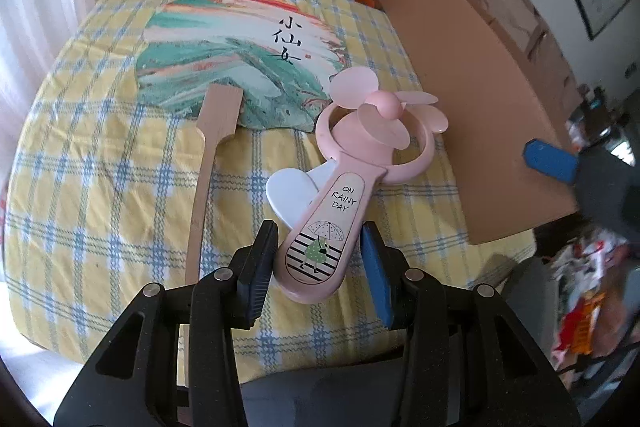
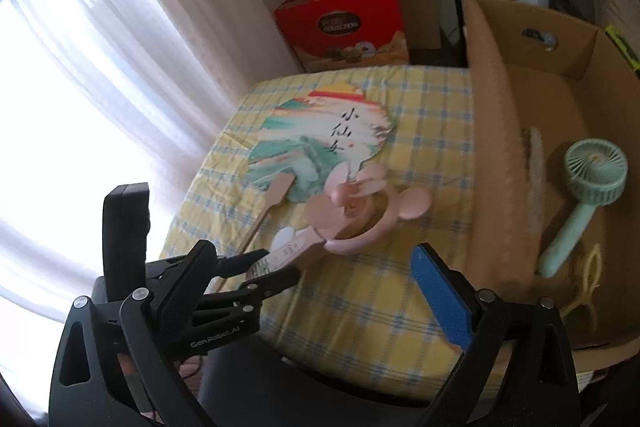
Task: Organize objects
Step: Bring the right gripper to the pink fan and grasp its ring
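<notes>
- A table under a yellow and blue checked cloth (image 1: 100, 155) fills the left wrist view; bright curtains (image 2: 80, 67) hang past its left edge
- On the left, a flat paper fan (image 1: 240, 59) with green, pink and red paint strokes and black characters lies on the cloth, its wooden handle (image 1: 204, 167) running towards the camera
- In the middle, the pink handheld fan (image 1: 344, 183) lies with its long axis running from near-left to far-right: the handle end is nearest the camera, the ringed blade head points away towards the box
- The pink fan's blades overlap the paper fan's lower right edge; a white heart-shaped piece (image 1: 288, 195) shows beside its handle
- The left gripper (image 1: 316, 255) pinches the pink fan's handle between its two pads
- Bare cloth lies open at the table's near edge
- On the right, a cardboard box (image 2: 500, 155) stands at the table's right edge, its tall side wall between the pink fan and the box interior
- Inside the box lie a mint green handheld fan (image 2: 580, 195) and a pale yellow clip (image 2: 588, 275)
- The right gripper (image 2: 288, 303) hovers with its jaws spread wide and nothing between them, near the box's near corner
- Red gift boxes (image 2: 344, 27) stand beyond the table's far edge
</notes>
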A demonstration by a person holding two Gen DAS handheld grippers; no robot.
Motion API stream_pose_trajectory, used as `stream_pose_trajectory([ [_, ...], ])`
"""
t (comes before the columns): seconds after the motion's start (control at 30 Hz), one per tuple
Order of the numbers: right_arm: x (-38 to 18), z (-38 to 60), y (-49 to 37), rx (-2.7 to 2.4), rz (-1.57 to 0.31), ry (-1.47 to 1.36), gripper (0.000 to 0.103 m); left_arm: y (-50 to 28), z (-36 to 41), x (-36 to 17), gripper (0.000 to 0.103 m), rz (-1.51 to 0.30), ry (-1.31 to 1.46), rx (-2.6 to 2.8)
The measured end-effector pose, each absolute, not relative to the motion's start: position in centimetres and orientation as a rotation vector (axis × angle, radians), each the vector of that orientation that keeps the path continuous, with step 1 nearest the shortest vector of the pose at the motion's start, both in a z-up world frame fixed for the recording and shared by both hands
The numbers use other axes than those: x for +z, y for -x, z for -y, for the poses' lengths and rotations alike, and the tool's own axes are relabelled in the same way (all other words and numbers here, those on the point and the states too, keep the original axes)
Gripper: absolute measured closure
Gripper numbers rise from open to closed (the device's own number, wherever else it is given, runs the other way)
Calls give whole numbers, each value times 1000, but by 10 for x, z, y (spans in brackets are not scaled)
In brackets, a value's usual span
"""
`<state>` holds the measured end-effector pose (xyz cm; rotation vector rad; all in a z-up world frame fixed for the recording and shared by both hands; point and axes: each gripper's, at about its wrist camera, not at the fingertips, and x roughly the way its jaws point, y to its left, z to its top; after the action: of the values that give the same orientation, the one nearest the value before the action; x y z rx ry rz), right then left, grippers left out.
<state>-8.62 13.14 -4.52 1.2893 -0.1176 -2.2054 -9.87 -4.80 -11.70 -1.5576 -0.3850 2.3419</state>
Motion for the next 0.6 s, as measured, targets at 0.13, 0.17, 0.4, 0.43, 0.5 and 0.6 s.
stream_pose_trajectory([
  [0.13, -47, -127, 86, -2249, 64, -1288, 11, 98, 54, -119, 63, 458, 1549, 2313],
  [0.17, -47, -126, 86, -2253, 51, -1286, 19, 98, 56, -120, 63, 485, 1544, 2303],
  [0.4, -56, -105, 81, -2285, -104, -1277, 33, 98, 76, -129, 63, 683, 1522, 2211],
  [0.43, -59, -102, 82, -2280, -103, -1283, 34, 97, 77, -131, 63, 696, 1519, 2204],
  [0.5, -63, -98, 83, -2276, -106, -1291, 34, 97, 81, -133, 63, 720, 1509, 2193],
  [0.6, -69, -92, 86, -2276, -114, -1299, 34, 96, 83, -133, 63, 738, 1502, 2185],
])
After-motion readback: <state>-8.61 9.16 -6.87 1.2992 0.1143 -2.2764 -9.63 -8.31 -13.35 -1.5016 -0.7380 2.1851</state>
